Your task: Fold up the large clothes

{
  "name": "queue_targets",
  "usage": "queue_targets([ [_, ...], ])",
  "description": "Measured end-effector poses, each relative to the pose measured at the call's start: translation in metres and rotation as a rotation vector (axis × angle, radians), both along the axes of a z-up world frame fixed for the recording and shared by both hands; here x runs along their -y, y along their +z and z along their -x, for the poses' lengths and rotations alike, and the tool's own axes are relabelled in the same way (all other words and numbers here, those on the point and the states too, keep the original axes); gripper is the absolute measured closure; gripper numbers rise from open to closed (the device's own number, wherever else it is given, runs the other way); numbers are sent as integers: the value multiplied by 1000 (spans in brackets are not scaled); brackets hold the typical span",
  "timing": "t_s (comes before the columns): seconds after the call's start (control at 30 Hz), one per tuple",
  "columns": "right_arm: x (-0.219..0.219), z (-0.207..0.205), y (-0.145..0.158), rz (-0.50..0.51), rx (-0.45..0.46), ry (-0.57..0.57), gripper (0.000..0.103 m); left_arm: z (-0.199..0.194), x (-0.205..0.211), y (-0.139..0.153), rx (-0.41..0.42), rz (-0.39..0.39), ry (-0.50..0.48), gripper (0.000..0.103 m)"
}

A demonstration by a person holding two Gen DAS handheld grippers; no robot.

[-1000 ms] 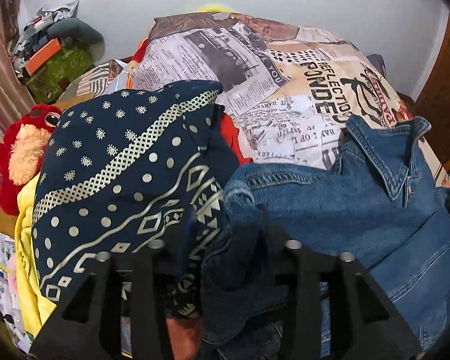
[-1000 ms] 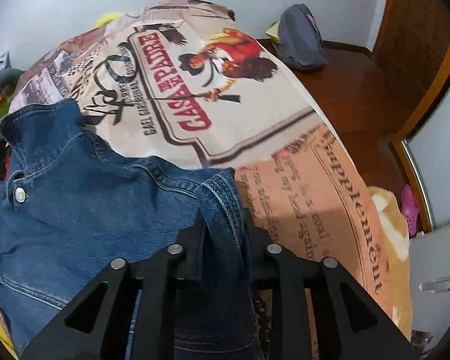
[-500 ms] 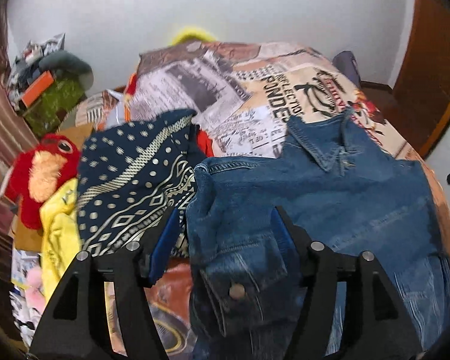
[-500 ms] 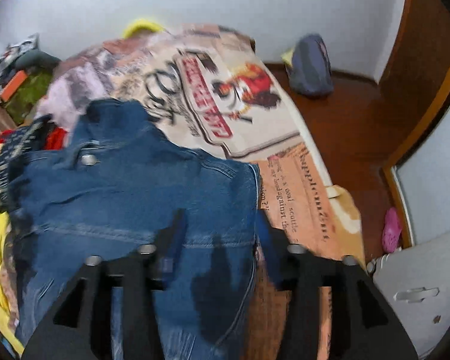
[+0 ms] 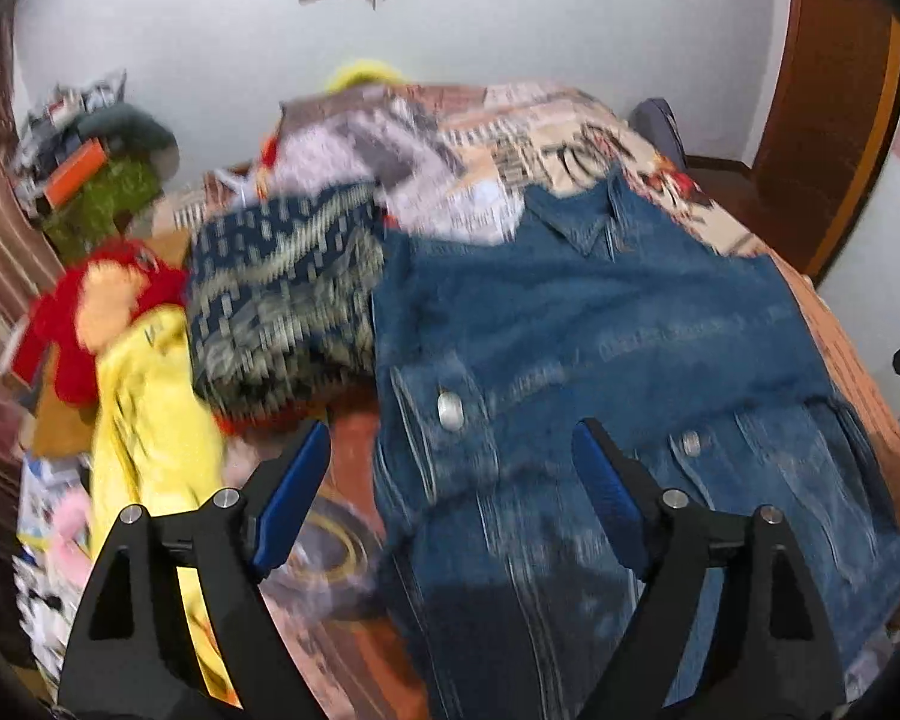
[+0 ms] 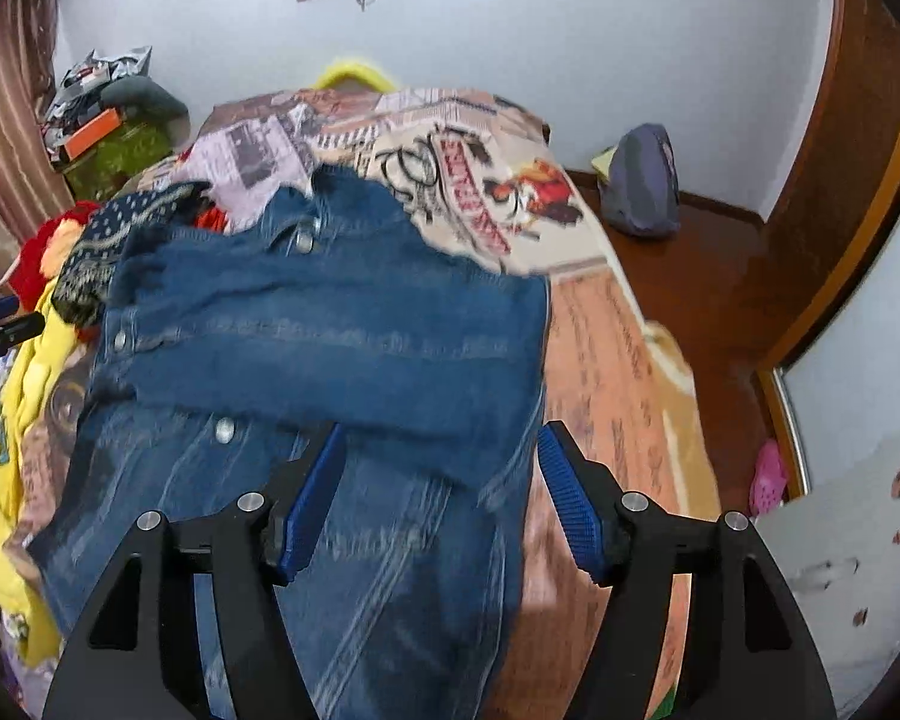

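On the bed (image 6: 618,372), spread over its printed cover: one denim jacket (image 5: 600,324), collar toward the far wall, both sleeves laid across the body so that two cuffs with metal snaps lie on its front. Beside the jacket's left edge, touching it: a navy patterned garment (image 5: 282,282); beyond that, a yellow garment (image 5: 150,396) and a red plush toy (image 5: 90,312). Left gripper (image 5: 450,480): raised above the jacket's near left part, jaws spread wide, holding nothing. Right gripper (image 6: 441,480): raised above the jacket's near right edge, jaws likewise wide apart and empty. Both are tilted downward toward the cloth; the frames are motion-blurred, so fine creases cannot be read. Step in hand, as judged: sleeves are in, the lengthwise fold remains. To do it well, take the hem at both near corners together, pinch through every layer, lift evenly and carry it to the collar, keeping the sleeves from sliding out.
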State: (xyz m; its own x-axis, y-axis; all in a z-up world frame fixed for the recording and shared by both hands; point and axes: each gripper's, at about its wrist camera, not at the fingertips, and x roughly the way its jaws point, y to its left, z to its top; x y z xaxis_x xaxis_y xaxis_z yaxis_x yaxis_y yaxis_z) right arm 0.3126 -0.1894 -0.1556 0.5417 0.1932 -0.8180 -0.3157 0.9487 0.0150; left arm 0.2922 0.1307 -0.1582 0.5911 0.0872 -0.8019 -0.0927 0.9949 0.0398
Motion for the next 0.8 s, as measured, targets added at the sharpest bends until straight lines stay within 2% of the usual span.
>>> queue_targets([
  [0.17, 16, 13, -28, 4, -96, -25, 40, 30, -19, -45, -103, 92, 6, 21],
  [0.37, 41, 27, -63, -21, -224, -91, 40, 60, -46, -106, -246, 236, 70, 21],
  [0.43, 49, 30, -75, -55, -274, -123, 40, 69, -51, -117, -255, 293, 78, 21],
  [0.53, 54, 33, -91, -130, -349, -142, 40, 79, -58, -131, -257, 426, 100, 21],
  [0.6, 52, 34, -95, -145, -350, -149, 40, 84, -59, -142, -268, 513, 104, 21],
  [0.77, 48, 34, -90, -224, -332, -123, 42, 94, -55, -162, -273, 630, 132, 21],
  [0.8, 47, 33, -91, -243, -340, -114, 50, 95, -55, -167, -277, 662, 139, 21],
])
